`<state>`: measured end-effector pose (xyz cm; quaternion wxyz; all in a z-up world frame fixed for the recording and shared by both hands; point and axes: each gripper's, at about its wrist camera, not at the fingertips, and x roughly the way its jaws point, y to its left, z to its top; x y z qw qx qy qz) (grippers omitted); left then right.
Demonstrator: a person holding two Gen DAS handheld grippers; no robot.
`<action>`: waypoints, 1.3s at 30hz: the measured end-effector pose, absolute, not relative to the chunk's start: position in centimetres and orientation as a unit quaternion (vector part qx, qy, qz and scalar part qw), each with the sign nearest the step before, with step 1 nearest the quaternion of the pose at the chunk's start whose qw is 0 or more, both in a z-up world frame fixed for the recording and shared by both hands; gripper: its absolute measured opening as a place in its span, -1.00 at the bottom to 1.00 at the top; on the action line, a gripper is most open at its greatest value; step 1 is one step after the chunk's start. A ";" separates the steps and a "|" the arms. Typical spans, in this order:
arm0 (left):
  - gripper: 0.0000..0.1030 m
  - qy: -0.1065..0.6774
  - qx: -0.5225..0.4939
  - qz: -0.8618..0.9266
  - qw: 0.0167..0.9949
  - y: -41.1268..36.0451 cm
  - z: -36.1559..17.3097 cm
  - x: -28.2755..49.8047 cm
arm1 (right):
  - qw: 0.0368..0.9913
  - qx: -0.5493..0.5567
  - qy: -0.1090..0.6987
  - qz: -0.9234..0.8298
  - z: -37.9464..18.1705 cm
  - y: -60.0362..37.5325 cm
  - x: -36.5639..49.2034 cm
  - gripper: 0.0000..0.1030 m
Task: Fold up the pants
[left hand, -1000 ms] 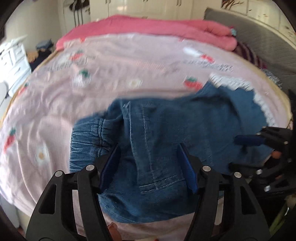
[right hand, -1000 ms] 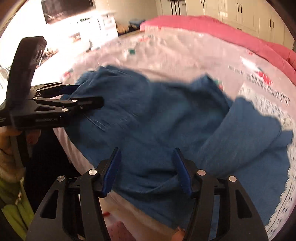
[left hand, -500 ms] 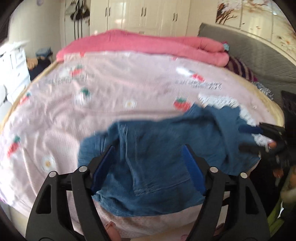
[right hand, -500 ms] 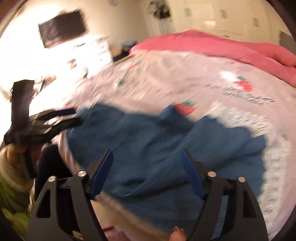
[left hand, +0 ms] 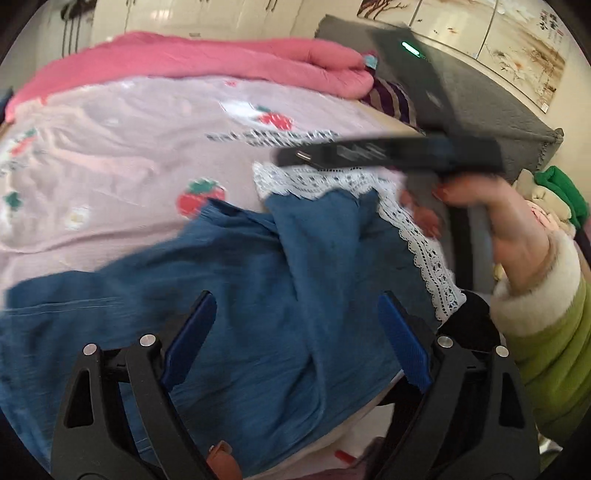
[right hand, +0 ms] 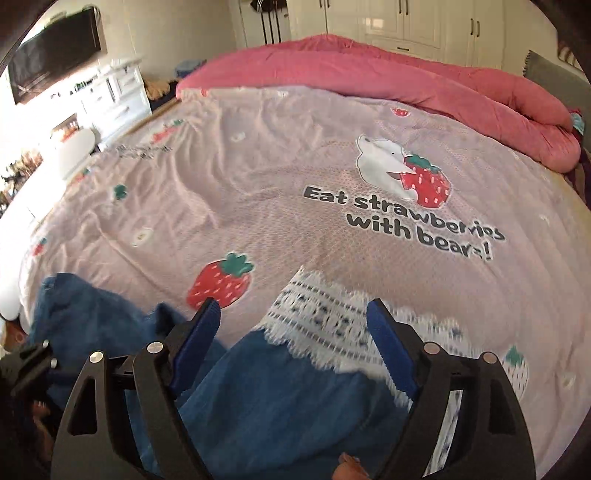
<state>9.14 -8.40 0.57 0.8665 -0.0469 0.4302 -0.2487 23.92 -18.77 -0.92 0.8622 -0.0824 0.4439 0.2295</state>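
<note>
The blue denim pants (left hand: 258,295) lie rumpled along the near edge of the pink bed sheet (left hand: 129,147). My left gripper (left hand: 295,332) hovers over them. Its jaws are opening wide, and the cloth lies below them, not pinched. In the right wrist view the pants (right hand: 277,398) fill the bottom left. My right gripper (right hand: 293,332) hangs above their upper edge and a white lace trim (right hand: 321,317). Its jaws are opening too, with nothing gripped. A hand (left hand: 480,210) in a green sleeve holds the right gripper's black body at the right of the left wrist view.
A rolled pink quilt (right hand: 406,81) lies across the far side of the bed. A grey headboard (left hand: 480,110) stands at the right, with white cupboards (right hand: 406,22) behind. White drawers (right hand: 118,99) and a dark screen (right hand: 55,55) are at the left. The sheet (right hand: 258,166) beyond the pants is bare.
Both grippers' jaws have spread wider and drawn off the denim they straddled. Both views have swung right and upward; the right one now shows mostly bed sheet.
</note>
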 end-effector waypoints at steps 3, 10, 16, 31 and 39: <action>0.48 0.437 -0.059 -0.263 0.858 -8.9 -0.7 9.5 | 0.852 -0.110 0.460 0.223 -2.1 -17.4 25.9 0.57; 0.05 0.450 -0.067 -0.281 0.845 -9.2 -2.5 10.0 | 0.813 -0.173 0.517 0.205 -5.3 -15.4 28.8 -0.27; -0.38 0.454 -0.064 -0.284 0.842 -9.6 -3.3 10.6 | 0.831 -0.128 0.485 0.241 -3.5 -17.5 26.8 -0.82; -0.89 0.431 -0.042 -0.313 0.845 -10.0 -1.9 9.3 | 0.882 0.068 0.406 0.228 2.3 -32.8 15.1 -0.82; -0.89 0.408 0.078 -0.314 0.854 -12.7 -2.4 5.7 | 0.866 0.091 0.445 0.210 -1.9 -36.1 8.5 -0.81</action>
